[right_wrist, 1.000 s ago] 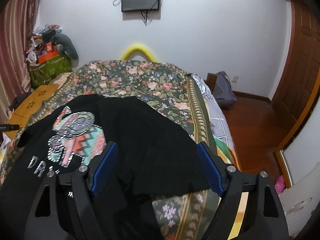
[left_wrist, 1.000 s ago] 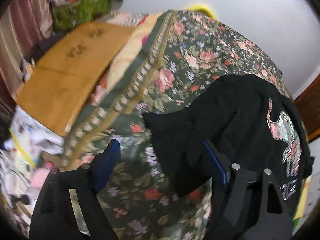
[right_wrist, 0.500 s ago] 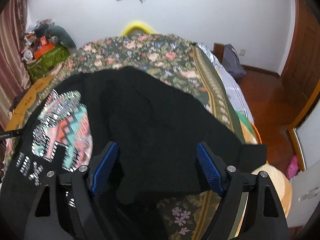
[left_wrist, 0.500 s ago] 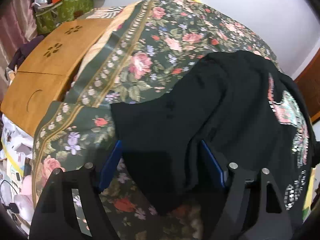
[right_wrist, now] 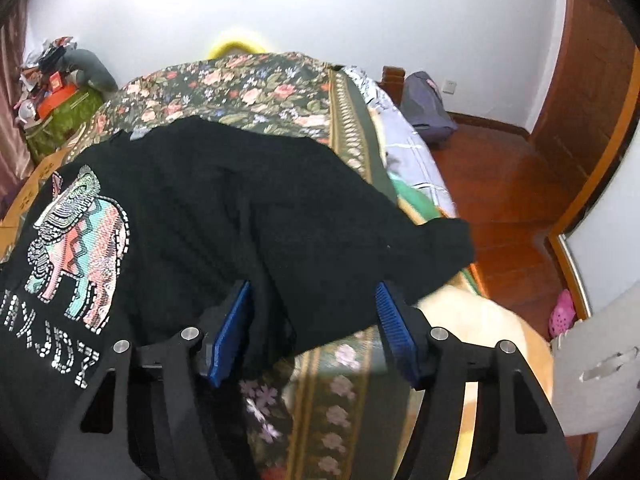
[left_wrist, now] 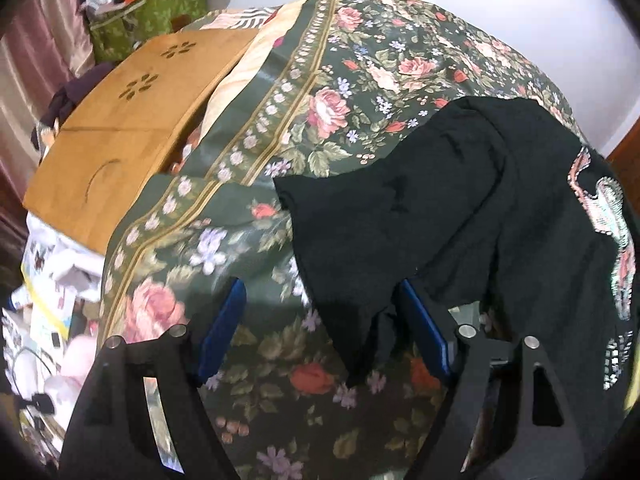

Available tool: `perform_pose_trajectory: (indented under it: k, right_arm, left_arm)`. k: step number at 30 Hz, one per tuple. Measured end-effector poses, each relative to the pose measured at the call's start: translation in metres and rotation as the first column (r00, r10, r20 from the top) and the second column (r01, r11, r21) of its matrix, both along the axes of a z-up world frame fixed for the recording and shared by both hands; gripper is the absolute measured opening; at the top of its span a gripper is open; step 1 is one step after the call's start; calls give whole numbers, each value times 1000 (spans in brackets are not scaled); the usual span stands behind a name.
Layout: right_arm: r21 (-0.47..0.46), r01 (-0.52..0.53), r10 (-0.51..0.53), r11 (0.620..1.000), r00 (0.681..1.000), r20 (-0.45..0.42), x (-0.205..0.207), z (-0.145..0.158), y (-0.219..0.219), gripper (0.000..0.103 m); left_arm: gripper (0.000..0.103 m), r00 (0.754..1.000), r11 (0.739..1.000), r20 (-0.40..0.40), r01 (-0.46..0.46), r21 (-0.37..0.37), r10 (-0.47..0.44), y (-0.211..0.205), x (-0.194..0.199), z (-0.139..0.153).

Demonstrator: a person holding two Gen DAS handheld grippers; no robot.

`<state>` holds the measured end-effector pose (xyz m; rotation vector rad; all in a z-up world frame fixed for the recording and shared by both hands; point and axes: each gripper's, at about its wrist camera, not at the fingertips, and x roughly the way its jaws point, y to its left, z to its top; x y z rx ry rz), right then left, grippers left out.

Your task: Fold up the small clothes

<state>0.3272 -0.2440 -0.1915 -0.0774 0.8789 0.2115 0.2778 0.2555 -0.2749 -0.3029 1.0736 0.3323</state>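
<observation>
A black T-shirt (left_wrist: 460,208) with a sequinned elephant print (right_wrist: 80,240) lies spread on a floral bedspread (left_wrist: 320,80). My left gripper (left_wrist: 320,320) is open, its blue pads either side of the shirt's left sleeve, which hangs between them. My right gripper (right_wrist: 312,320) is open over the shirt's right sleeve (right_wrist: 420,248), which reaches the bed's right edge. Neither gripper is closed on the cloth.
A wooden lap table (left_wrist: 132,120) lies at the bed's left side, with clutter (left_wrist: 48,320) on the floor below. A green box (right_wrist: 56,120) stands at the back left. Wooden floor (right_wrist: 500,184) and a door lie right of the bed.
Both grippers stay open. The left view has pulled back a little from the sleeve. The right view has dropped lower and closer to the right sleeve at the bed's edge.
</observation>
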Motion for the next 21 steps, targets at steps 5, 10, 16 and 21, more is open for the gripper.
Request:
perform_pose_trajectory:
  k: [5,10,16,21]
  right_arm:
    - [6,-45,45,999,998,38,-8,24,-1,58]
    - [-11,-128,129,992,989,73,-6,39,26,61]
    - [-19,-233,233,972,971,55,8,23,78,62]
    - [-24,-280,280,960,960,20,14,4,105,62]
  left_arm:
    - [79,1000,989,28,1,-146,3,-3,-23,10]
    - [79,997,965,79,24,-262,-3,-11,-21,13]
    - [79,994,901,54,-65,-430,98,6,3,-15]
    - [74,982,885,86,-112,-451,169,25,17,-15]
